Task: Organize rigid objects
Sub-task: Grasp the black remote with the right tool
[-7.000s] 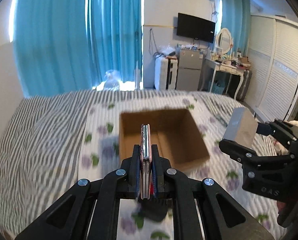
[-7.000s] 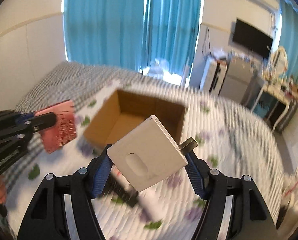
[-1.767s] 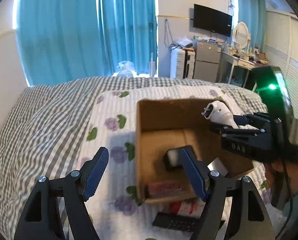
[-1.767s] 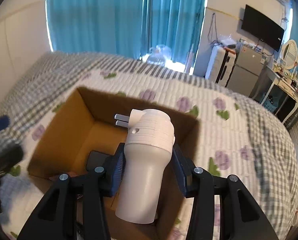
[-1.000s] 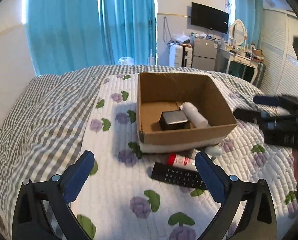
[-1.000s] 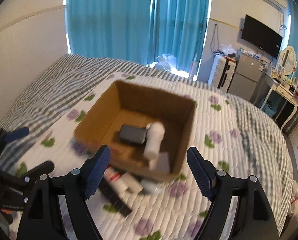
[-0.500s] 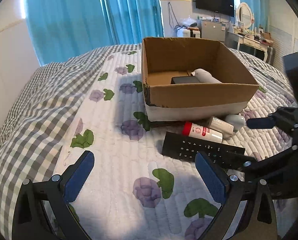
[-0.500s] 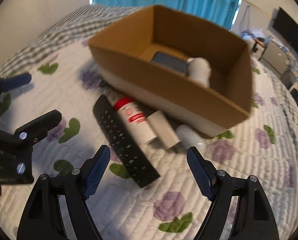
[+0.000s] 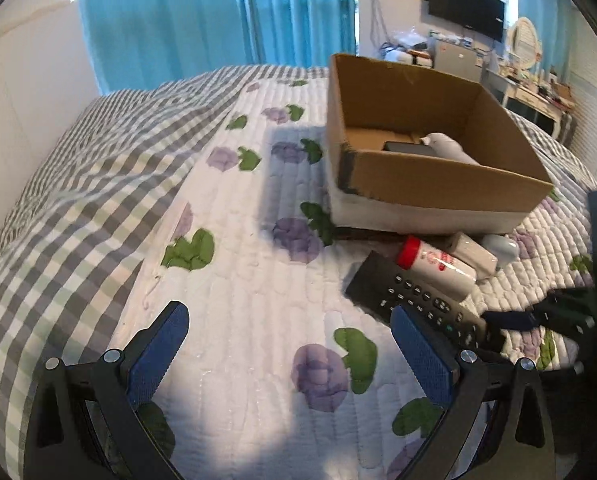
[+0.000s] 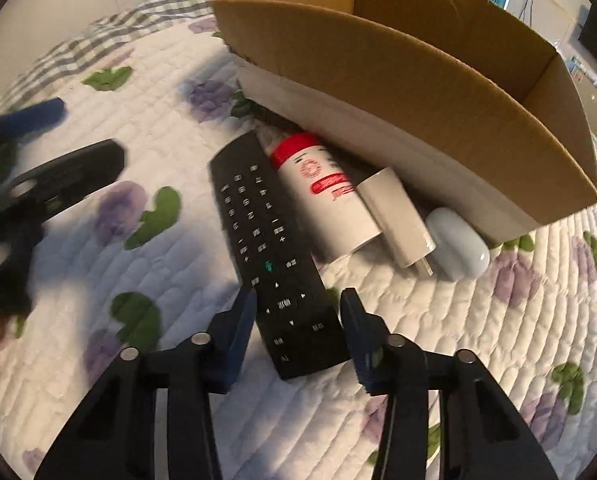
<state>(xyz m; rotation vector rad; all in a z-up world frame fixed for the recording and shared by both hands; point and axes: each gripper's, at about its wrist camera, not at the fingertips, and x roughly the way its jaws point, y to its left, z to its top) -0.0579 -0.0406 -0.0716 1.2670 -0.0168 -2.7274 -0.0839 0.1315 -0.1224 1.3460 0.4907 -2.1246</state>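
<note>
A black remote control point(image 10: 270, 240) lies on the quilt in front of the cardboard box point(image 10: 398, 80). My right gripper point(image 10: 298, 312) is open, with its jaws on either side of the remote's near end, not closed on it. Beside the remote lie a white bottle with a red cap point(image 10: 326, 196), a white plug adapter point(image 10: 398, 216) and a pale oval case point(image 10: 458, 244). My left gripper point(image 9: 286, 344) is open and empty over the quilt, left of the remote point(image 9: 422, 300). The box point(image 9: 438, 184) holds a dark block point(image 9: 402, 147) and a white plug-in device point(image 9: 446, 146).
The bed has a floral quilt point(image 9: 258, 280) with a checked blanket point(image 9: 78, 184) to the left. The left gripper shows blurred at the left of the right wrist view point(image 10: 26, 172). Blue curtains, a TV and furniture stand beyond the bed.
The right gripper has dropped low and moved in to straddle the remote's near end, jaws narrower. The left gripper has shifted slightly closer to the objects.
</note>
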